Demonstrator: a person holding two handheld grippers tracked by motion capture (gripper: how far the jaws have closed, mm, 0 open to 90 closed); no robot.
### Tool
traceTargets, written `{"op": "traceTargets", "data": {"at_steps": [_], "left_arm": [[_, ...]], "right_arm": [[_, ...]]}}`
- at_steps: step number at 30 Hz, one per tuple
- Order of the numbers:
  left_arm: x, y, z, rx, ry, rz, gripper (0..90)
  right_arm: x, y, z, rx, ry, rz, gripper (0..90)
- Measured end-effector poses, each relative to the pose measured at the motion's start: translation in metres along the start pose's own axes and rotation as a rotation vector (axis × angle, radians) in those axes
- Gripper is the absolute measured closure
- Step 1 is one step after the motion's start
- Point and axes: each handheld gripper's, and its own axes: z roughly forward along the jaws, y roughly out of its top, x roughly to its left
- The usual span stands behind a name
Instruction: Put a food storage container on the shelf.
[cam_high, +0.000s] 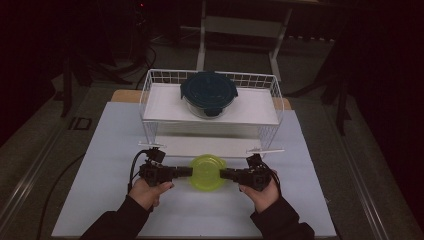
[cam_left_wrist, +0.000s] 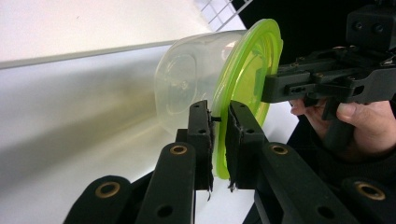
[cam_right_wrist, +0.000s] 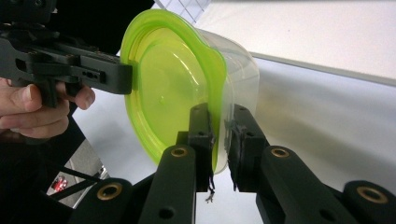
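Grippers: your left gripper (cam_high: 187, 172) and right gripper (cam_high: 223, 174) pinch opposite rims of the green-lidded container (cam_high: 207, 171). Wire rack (cam_high: 150, 90) just beyond; near mat (cam_high: 210, 215) bare.

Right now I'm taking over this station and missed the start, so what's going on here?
A person holds a gripper in each hand, and both grip one clear tub with a green lid in front of the wire rack. The left gripper is clamped on the lid's rim on one side, and the right gripper is clamped on the opposite side. A second container with a dark lid sits on the rack's upper shelf.
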Motion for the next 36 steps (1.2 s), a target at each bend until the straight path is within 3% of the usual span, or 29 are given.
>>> {"op": "traceTargets", "data": {"at_steps": [21,36], "left_arm": [[-0.04,0.017,-0.03,-0.064,0.0,0.084,80.7],[-0.066,0.041,-0.053,-0.11,-0.003,0.135,80.9]], "right_arm": [[0.032,0.016,-0.033,-0.082,0.006,-0.053,80.7],[0.051,0.038,-0.053,-0.148,0.015,-0.096,80.7]]}}
